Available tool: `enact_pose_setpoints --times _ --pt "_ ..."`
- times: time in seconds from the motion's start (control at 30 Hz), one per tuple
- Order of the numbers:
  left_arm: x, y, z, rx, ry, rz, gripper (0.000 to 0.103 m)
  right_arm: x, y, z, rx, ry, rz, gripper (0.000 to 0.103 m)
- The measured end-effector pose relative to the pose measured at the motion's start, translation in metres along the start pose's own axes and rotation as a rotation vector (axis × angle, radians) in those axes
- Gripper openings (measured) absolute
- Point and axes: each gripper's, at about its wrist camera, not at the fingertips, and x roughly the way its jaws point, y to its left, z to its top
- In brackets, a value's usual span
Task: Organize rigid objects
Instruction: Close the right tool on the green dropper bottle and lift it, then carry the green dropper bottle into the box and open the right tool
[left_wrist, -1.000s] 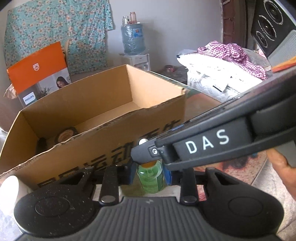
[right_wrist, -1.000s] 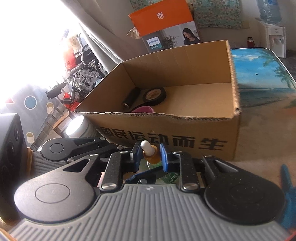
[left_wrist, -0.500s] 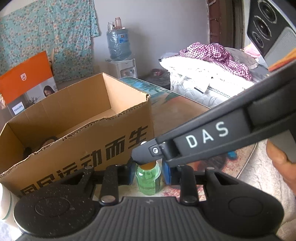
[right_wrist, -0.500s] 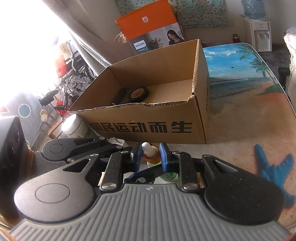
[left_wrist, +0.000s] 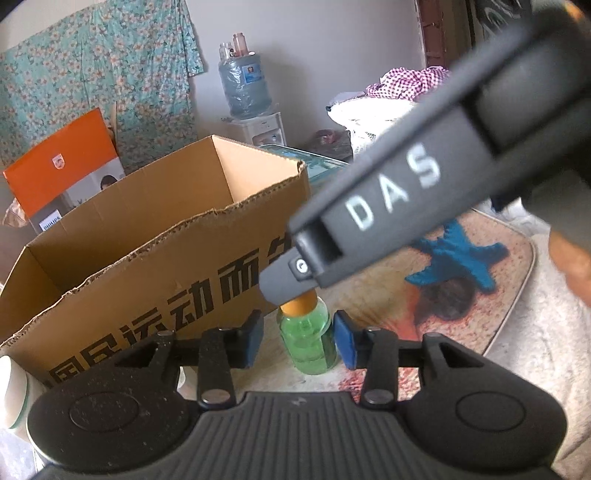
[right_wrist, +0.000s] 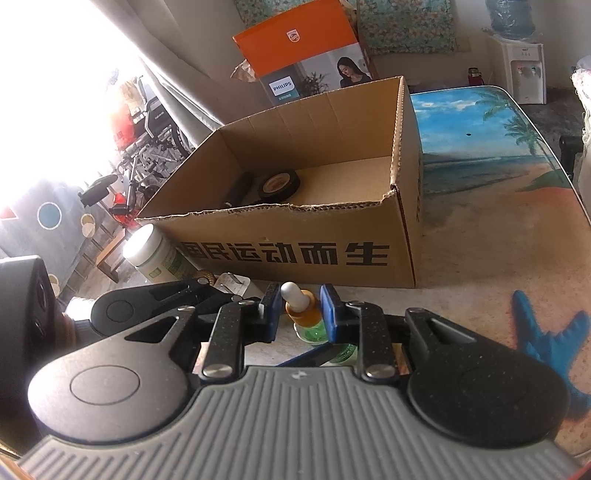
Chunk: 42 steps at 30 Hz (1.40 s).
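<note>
Counter (right_wrist: 480, 236): it carries everything here, with a beach scene printed on its top and a blue starfish shape (left_wrist: 461, 254) near its edge.
Cardboard box (right_wrist: 295, 254): it sits open on the counter in front of me, black characters printed along the near wall.
Inside the box: a roll of black tape (right_wrist: 279, 184) lies at the left end, with a dark cylinder (right_wrist: 238, 190) just beside it.
White jar (right_wrist: 155, 254): it stands outside the box, against its near left corner.
My right tongs (right_wrist: 300, 314): spread wide on either side of the dropper bottle's neck, gripping nothing; both blue pads (right_wrist: 271, 310) stand clear of it.
My left tongs (left_wrist: 299, 341): also parted, one blue pad on each side of the bottle's green body, a gap showing on both sides.
Dropper bottle (left_wrist: 306, 339): upright on the counter just in front of the box's near wall, green glass, orange collar, white bulb on top. It stands free between both pairs of tongs.
</note>
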Motion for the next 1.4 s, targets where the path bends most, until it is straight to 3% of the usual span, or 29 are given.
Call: enact_pose_setpoints --times 0.23,0.7,1.1,1.23,1.4 --pt "0.01 -0.005 -0.007 -0.002 0.012 0.005 0.043 0.005 0.001 0.0 -0.023 0.035 -0.014 0.03" --pt "0.031 -0.006 -0.014 -0.036 0.025 -0.019 0.04 0.02 0.002 0.003 -0.054 0.074 -0.034 0.031" --pt "0.03 -0.007 -0.012 -0.07 0.052 -0.034 0.035 0.018 -0.006 0.005 -0.021 0.078 -0.016 0.028" --pt "0.028 0.001 -0.006 -0.1 0.061 -0.066 0.033 0.016 -0.008 0.007 -0.015 0.069 -0.022 0.021" --pt "0.026 0.0 -0.006 -0.102 0.068 -0.066 0.033 0.013 -0.01 0.008 -0.008 0.066 -0.025 0.021"
